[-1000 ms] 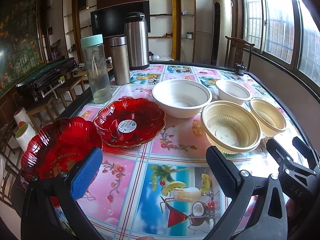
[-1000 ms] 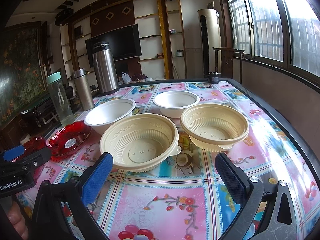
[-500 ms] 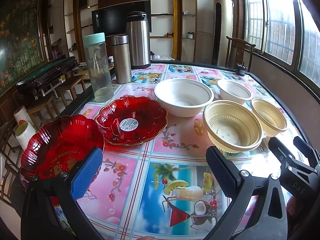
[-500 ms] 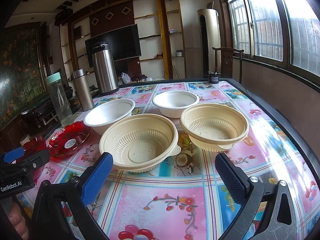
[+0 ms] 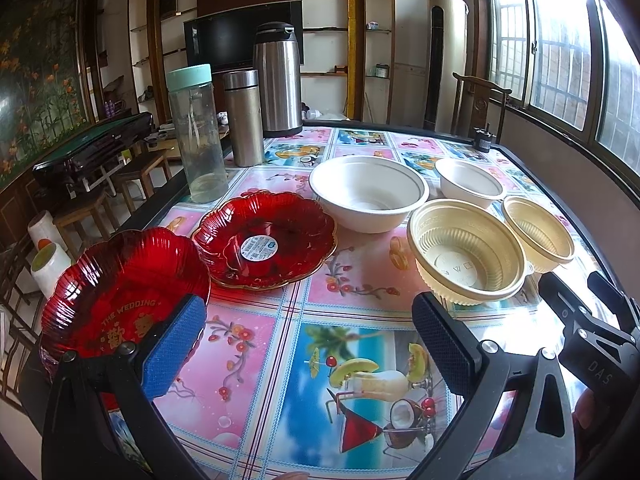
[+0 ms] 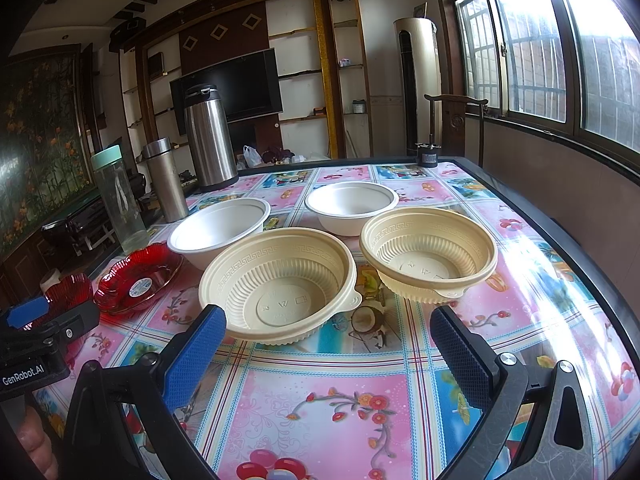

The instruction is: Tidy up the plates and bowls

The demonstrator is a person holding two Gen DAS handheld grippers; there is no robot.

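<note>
Gold "THE WEDDING" lettering on near red scalloped glass plate [image 5: 120, 300]. "DAS" on black right gripper [image 5: 592, 320] body. "GenRobot.AI" on black left gripper [image 6: 36, 328] body. Round sticker on second red plate [image 5: 264, 240]: unreadable.

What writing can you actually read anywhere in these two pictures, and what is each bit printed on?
"THE WEDDING": gold letters in the near red plate, above two gold characters I cannot make out.
"GenRobot.AI": on the left gripper, seen from the right wrist view.
"DAS": on the right gripper, seen from the left wrist view.
Round sticker on the far red plate: print too small to read.
Moulded marks in the near beige bowl: too faint to read.
</note>
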